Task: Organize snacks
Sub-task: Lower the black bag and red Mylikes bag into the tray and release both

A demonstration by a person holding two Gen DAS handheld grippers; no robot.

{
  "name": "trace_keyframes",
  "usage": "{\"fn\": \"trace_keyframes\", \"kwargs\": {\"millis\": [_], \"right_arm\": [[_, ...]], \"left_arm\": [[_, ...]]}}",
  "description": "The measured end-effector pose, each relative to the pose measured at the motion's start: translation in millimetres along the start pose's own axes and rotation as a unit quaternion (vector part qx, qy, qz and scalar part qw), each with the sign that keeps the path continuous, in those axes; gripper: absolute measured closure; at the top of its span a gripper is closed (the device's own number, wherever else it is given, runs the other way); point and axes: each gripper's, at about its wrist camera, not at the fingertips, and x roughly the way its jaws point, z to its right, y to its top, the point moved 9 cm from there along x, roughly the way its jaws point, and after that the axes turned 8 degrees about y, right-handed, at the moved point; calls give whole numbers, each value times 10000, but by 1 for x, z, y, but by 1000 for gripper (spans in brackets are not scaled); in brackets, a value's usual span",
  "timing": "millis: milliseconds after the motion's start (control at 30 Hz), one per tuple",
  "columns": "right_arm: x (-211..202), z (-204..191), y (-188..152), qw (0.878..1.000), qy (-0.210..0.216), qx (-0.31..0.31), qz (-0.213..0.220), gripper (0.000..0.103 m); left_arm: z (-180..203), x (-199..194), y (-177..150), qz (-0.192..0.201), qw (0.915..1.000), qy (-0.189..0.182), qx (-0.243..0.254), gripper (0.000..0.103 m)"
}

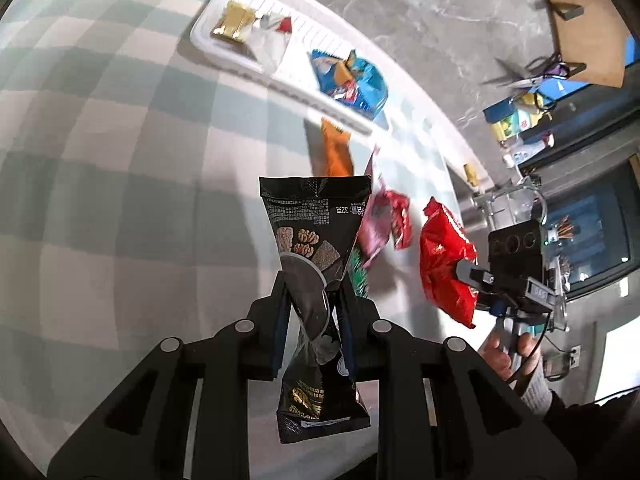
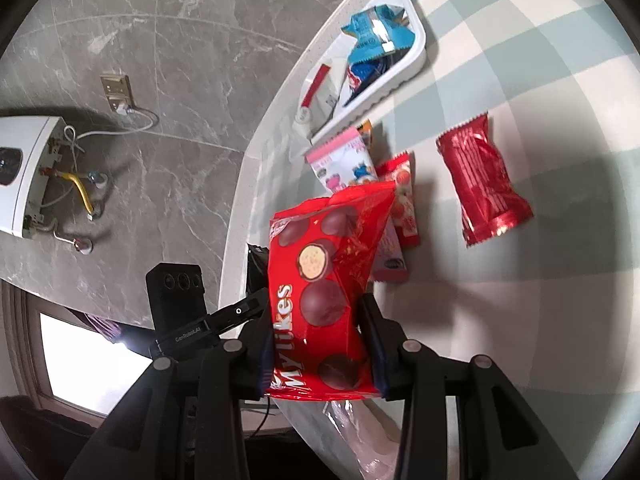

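My left gripper is shut on a black snack packet and holds it above the checked tablecloth. My right gripper is shut on a red Mylikes bag, held above the table; the bag also shows in the left wrist view. A white tray at the far table edge holds a gold packet, a white packet and a blue packet. The tray also shows in the right wrist view.
Loose on the cloth lie an orange packet, a pink packet, a small red packet and a large red wrapper. The table edge runs close on the left, with grey marble floor beyond.
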Motion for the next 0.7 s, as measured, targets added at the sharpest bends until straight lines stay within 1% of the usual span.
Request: {"fn": "trace_keyframes", "kwargs": {"millis": [100,200,367,700], "right_arm": [[0,-6,7,10000,30,-10,61,62],[-1,-8,16,9999,63,9,120,62],[-2,-13,34,9997,112,31,236,62],[2,-19,74,9991,183,112,360,62]], "left_arm": [[3,-6,8,79,9999,-84,-9,83],[7,-10,21,144,9997,-209,-57,83],[10,-12,45,194,9993,-306,-86,83],[14,-11,93,304,9987,-403,-79,83]]}}
